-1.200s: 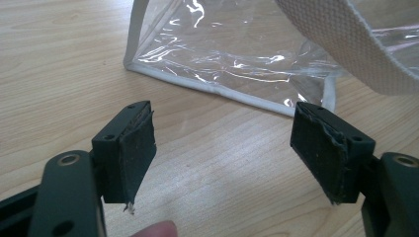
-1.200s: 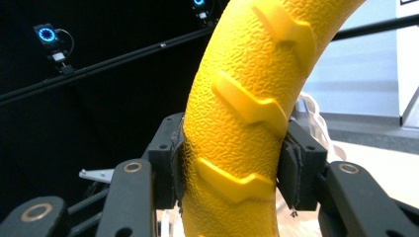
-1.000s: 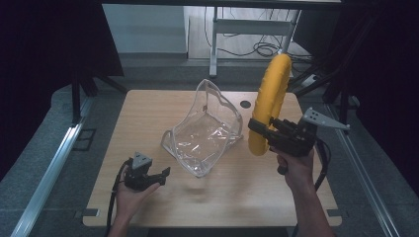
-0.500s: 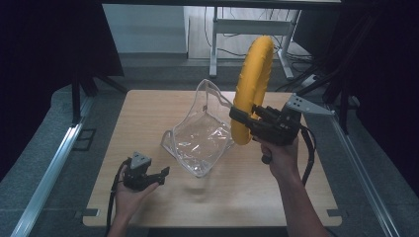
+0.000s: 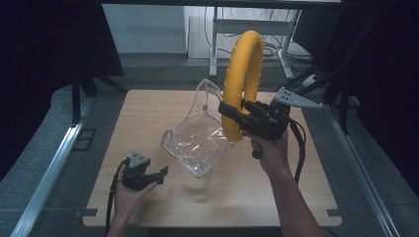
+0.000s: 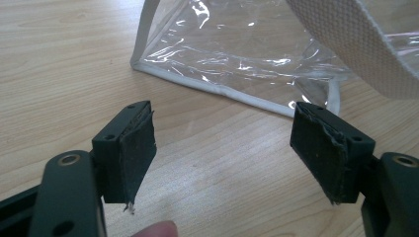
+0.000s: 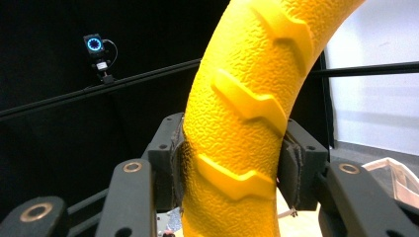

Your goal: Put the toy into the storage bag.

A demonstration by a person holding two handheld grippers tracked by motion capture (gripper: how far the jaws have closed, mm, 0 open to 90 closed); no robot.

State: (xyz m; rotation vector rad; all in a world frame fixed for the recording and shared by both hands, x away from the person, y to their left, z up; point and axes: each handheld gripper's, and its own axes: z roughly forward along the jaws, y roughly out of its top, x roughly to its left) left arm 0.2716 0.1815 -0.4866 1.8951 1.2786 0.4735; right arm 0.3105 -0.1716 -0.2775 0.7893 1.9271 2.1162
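A yellow textured ring (image 5: 242, 81) stands upright in the air over the table, with my right gripper (image 5: 232, 118) shut on its lower part. In the right gripper view the ring (image 7: 247, 123) is pinched between both pads, its raised ridges facing me. A clear plastic bag (image 5: 197, 136) with white trim lies open on the wooden table just left of that gripper. My left gripper (image 5: 159, 173) rests near the table's front left, open and holding nothing. In the left gripper view its gripper (image 6: 222, 153) faces the bag (image 6: 237, 54) and a white woven strap (image 6: 356, 44).
The wooden table (image 5: 148, 113) has free room along its left side and front. Metal rails (image 5: 54, 163) run along both sides. A desk frame with cables (image 5: 257, 29) stands beyond the far edge. A small camera with a blue light (image 7: 95, 45) hangs on a bar.
My right gripper has carried the yellow ring leftward and a little upward, from right of the bag to above the bag's right edge. The left gripper has stayed put.
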